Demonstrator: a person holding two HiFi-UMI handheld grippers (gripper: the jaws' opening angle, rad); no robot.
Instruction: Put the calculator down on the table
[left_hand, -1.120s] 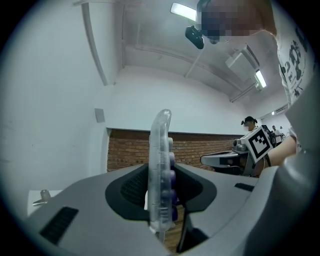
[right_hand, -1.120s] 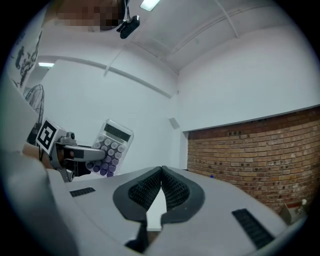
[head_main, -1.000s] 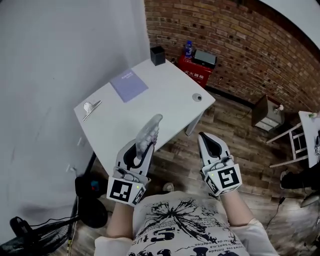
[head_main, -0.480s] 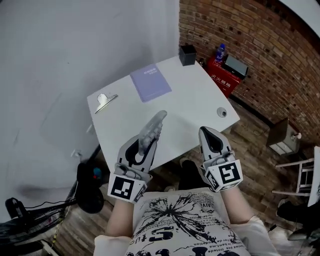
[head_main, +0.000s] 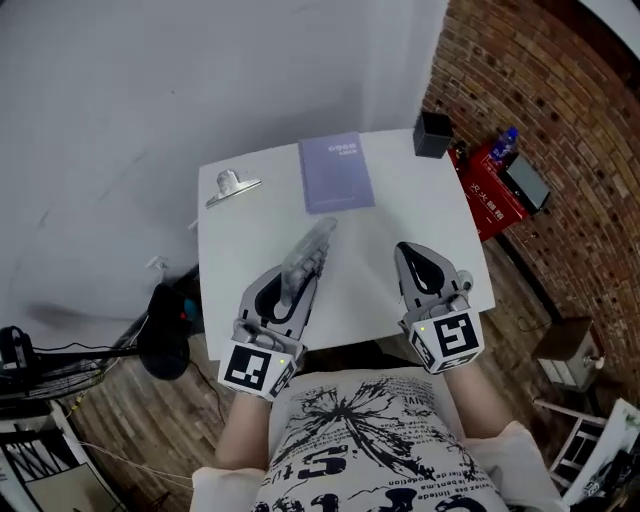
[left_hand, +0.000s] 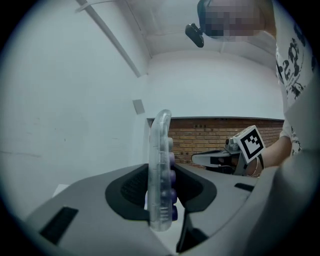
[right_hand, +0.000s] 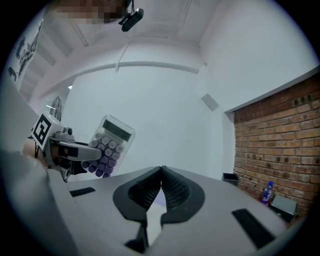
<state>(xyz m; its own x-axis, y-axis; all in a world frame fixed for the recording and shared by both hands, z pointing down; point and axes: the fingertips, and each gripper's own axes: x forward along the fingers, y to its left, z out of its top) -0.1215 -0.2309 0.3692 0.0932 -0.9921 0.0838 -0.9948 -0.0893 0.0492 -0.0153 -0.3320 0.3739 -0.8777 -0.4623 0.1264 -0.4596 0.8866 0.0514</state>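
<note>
A clear plastic calculator (head_main: 305, 262) with purple keys stands on edge between the jaws of my left gripper (head_main: 290, 290), which is shut on its lower end above the near part of the white table (head_main: 400, 215). In the left gripper view the calculator (left_hand: 161, 170) rises edge-on between the two pads. The right gripper view shows the calculator (right_hand: 107, 146) from the side, keys facing it. My right gripper (head_main: 425, 268) hovers over the table's near right part, jaws shut with nothing between them (right_hand: 161, 172).
On the table lie a purple booklet (head_main: 336, 172) at the back middle, a metal clip (head_main: 232, 186) at the back left and a black pen cup (head_main: 434, 134) at the back right corner. A red box (head_main: 495, 190) and a brick wall stand to the right.
Both grippers have come forward over the table with the calculator still held. The view has swung, so the table now lies square in front.
</note>
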